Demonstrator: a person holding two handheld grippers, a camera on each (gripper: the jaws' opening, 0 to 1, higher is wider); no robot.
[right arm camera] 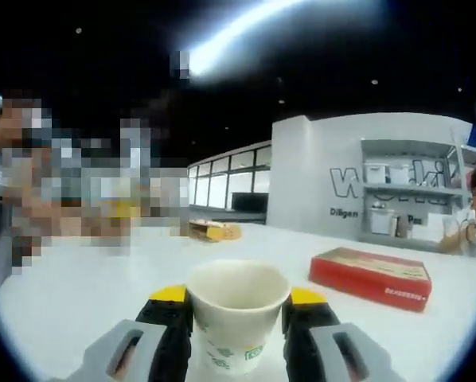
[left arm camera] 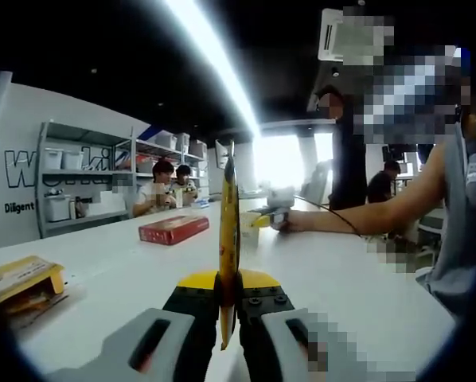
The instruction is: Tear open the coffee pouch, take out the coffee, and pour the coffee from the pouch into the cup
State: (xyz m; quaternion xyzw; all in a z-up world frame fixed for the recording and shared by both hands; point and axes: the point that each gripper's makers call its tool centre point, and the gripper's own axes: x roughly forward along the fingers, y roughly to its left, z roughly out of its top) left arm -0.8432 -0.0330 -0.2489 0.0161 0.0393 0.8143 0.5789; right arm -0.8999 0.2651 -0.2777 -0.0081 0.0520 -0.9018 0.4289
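In the left gripper view, our left tool [left arm camera: 228,306] pinches the yellow coffee pouch [left arm camera: 228,239] edge-on, upright above the white tabletop [left arm camera: 126,274]. In the right gripper view, our right tool [right arm camera: 238,322] clasps the empty paper cup [right arm camera: 236,310], red box [right arm camera: 371,276] nearby.

cup [right arm camera: 236,314] between right gripper [right arm camera: 238,318] jaws – box [right arm camera: 371,278] behind, on table [right arm camera: 87,294]

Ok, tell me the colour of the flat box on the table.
Red box, clearest in the right gripper view.
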